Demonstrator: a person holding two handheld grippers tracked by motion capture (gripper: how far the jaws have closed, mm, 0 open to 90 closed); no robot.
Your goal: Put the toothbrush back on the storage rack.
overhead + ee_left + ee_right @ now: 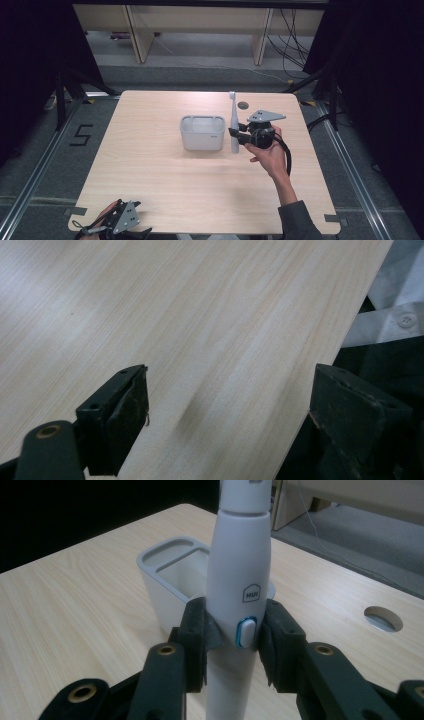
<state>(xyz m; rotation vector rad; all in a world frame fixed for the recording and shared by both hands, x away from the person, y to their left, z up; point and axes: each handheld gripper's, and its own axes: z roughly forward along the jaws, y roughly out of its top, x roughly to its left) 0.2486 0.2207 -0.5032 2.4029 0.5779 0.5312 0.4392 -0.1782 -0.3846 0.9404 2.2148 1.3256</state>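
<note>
— Jaws on the right gripper (235, 635) are pinched tight on that white electric toothbrush (239, 595), aren't they?

— Yes, one pad on each side of the handle, right at the small blue-ringed button. It stands upright in the grip, brush head up top.

— Can you read anything on it?

— Just above the button is a little house-shaped badge; it looks like "HUI", though I wouldn't swear to the letters. From the high view the toothbrush (233, 122) is just beside the right wall of the grey holder (202, 133), near the middle of the table (150, 170). I can't tell if they touch.

— Anything written on the holder?

— A tiny dark mark low on its front, too small to read. A taped "5" (81, 135) sits on the floor to the left.

— And the left gripper (120, 218)?

— Down at the near left corner of the table, jaws spread wide with bare wood between them, holding nothing.
</note>
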